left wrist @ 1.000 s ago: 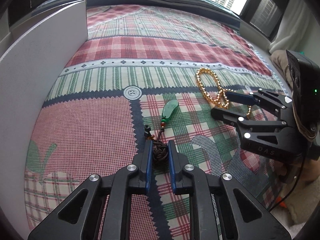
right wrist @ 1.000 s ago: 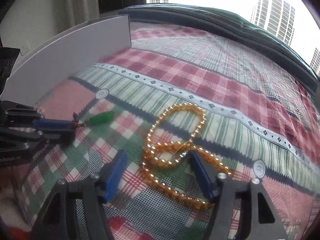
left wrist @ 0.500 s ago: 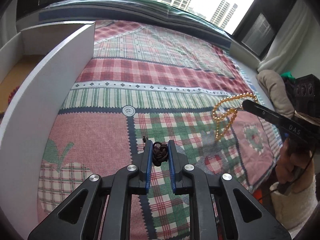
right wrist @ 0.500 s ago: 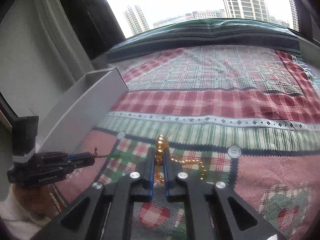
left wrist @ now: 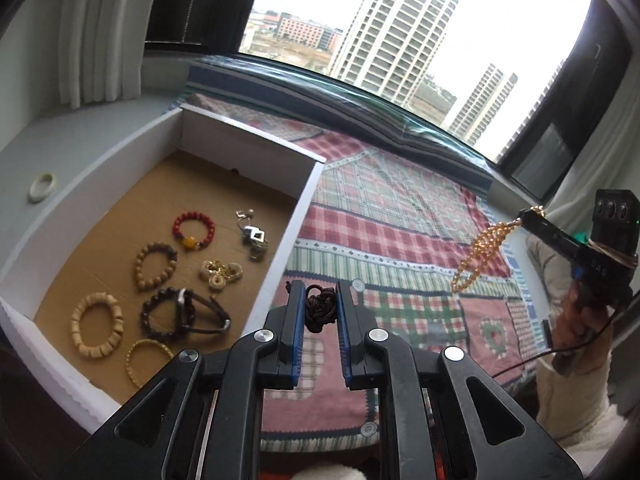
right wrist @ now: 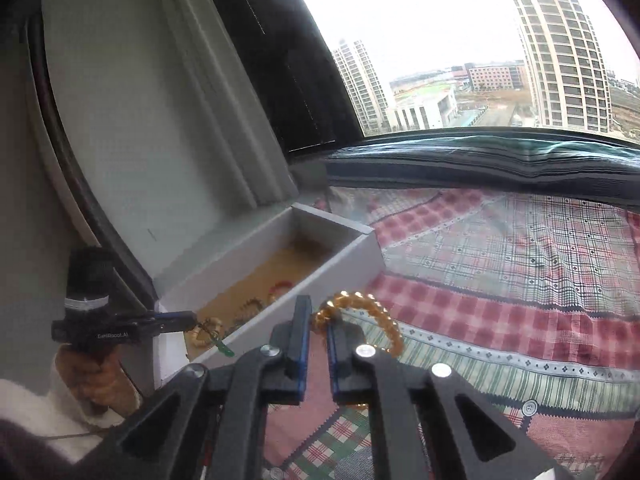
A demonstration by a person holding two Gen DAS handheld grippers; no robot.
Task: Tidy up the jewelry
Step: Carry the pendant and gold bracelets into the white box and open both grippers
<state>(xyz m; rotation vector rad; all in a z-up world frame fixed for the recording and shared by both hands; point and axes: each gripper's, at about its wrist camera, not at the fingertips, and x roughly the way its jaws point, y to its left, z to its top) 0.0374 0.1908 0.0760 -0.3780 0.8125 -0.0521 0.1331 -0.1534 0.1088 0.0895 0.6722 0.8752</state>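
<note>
My left gripper is shut on the dark knotted cord of the green pendant necklace, held in the air beside the right wall of the white box. In the right wrist view the green pendant dangles under that gripper. My right gripper is shut on the golden bead necklace, which hangs in loops high above the plaid quilt.
The white box has a brown floor holding several bracelets, such as a red bead one and a pale wooden one. A white ring lies on the ledge to its left. A window is behind the quilt.
Both grippers lifted their jewelry off the quilt and rose. The left gripper swung left, so the box interior came into view. The right gripper closed on the golden beads before lifting.
</note>
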